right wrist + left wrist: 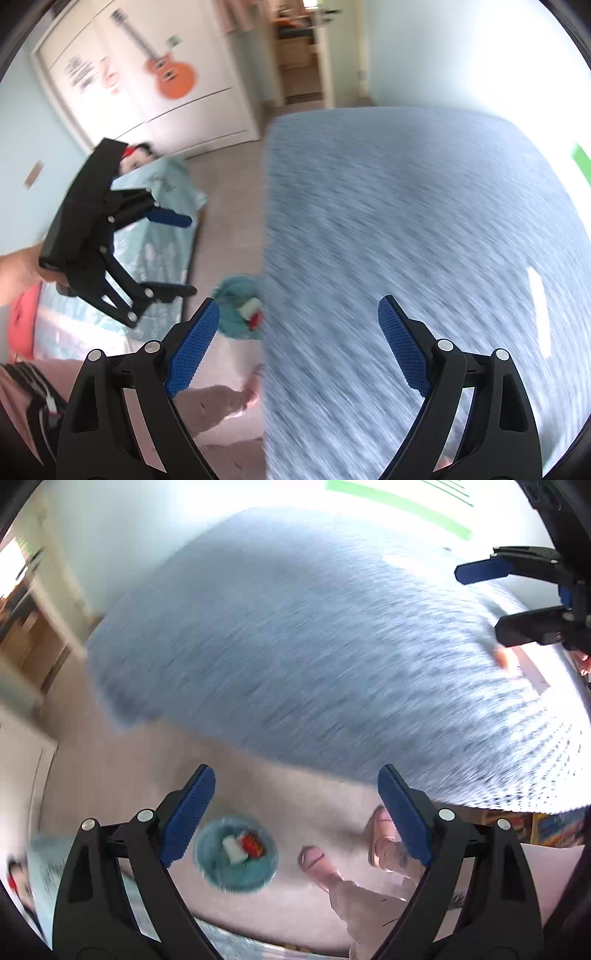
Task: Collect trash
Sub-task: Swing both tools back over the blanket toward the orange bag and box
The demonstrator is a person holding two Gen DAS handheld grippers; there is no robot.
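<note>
**Both grippers wide and empty above a teal bin with scraps in it**

The task's thing is a small round teal bin point(236, 853), its rim fuzzy in the blur, standing on the pale floor point(110, 775) just beside the edge of a blue-grey carpet point(314, 646). Inside lie a white crumpled piece point(233, 846) and a red piece point(254, 842), touching each other.

The left gripper point(295, 812) has its blue pads spread wide with nothing between them; the bin shows just inside its left finger. The right gripper point(299, 343) is equally wide and empty, over the line where carpet meets floor.

Only the left wrist view shows the person's bare foot point(369, 878) on the floor near the bin, and a green strip point(399, 506) beyond the carpet's far edge. Only the right wrist view shows a white wardrobe point(155, 74) with an orange guitar picture point(170, 74), an open doorway point(299, 55), and a teal quilt point(159, 229) spread on the floor, partly hidden by the left gripper and the hand point(18, 273) holding it. There the bin is half cut off at the carpet edge.
</note>
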